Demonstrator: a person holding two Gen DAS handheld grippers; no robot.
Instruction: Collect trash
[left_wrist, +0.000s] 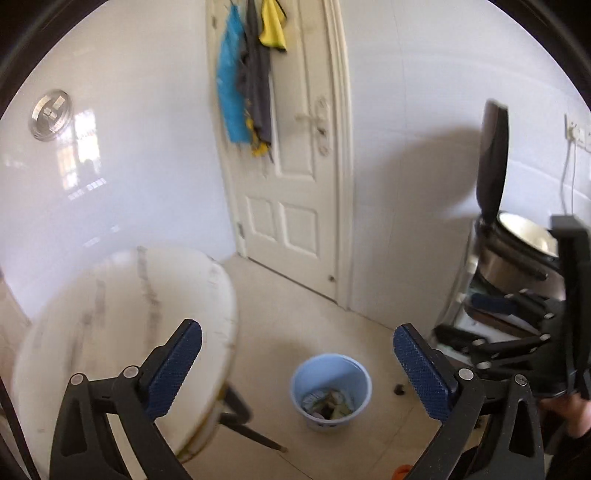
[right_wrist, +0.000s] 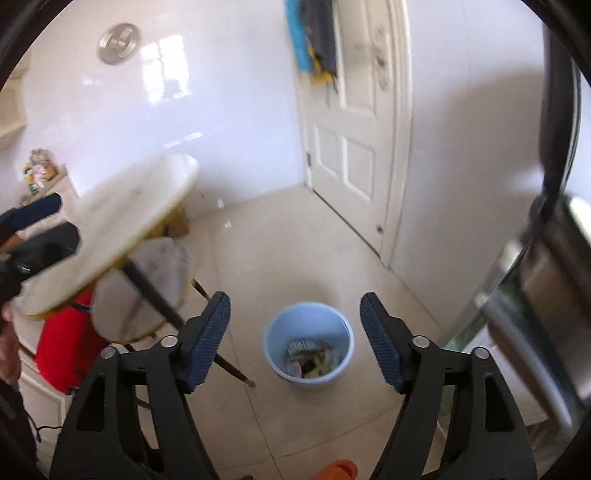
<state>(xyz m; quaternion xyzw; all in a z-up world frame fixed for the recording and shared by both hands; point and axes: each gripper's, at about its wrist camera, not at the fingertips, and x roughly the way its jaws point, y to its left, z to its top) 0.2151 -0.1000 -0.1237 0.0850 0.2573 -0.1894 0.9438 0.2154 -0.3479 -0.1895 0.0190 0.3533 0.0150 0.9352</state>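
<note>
A light blue trash bin (left_wrist: 331, 387) stands on the tiled floor, with wrappers and scraps (left_wrist: 328, 403) in its bottom. It also shows in the right wrist view (right_wrist: 309, 345), holding the same trash (right_wrist: 312, 357). My left gripper (left_wrist: 297, 363) is open and empty, held high above the bin. My right gripper (right_wrist: 295, 334) is open and empty, also above the bin. The right gripper shows at the right edge of the left wrist view (left_wrist: 517, 332), and the left gripper at the left edge of the right wrist view (right_wrist: 37, 229).
A round white marble table (left_wrist: 122, 332) with dark legs stands left of the bin (right_wrist: 122, 218). A smaller round stool (right_wrist: 144, 288) and a red object (right_wrist: 64, 350) sit below it. A white door (left_wrist: 295, 184) is behind. A rice cooker (left_wrist: 517, 240) with raised lid stands right.
</note>
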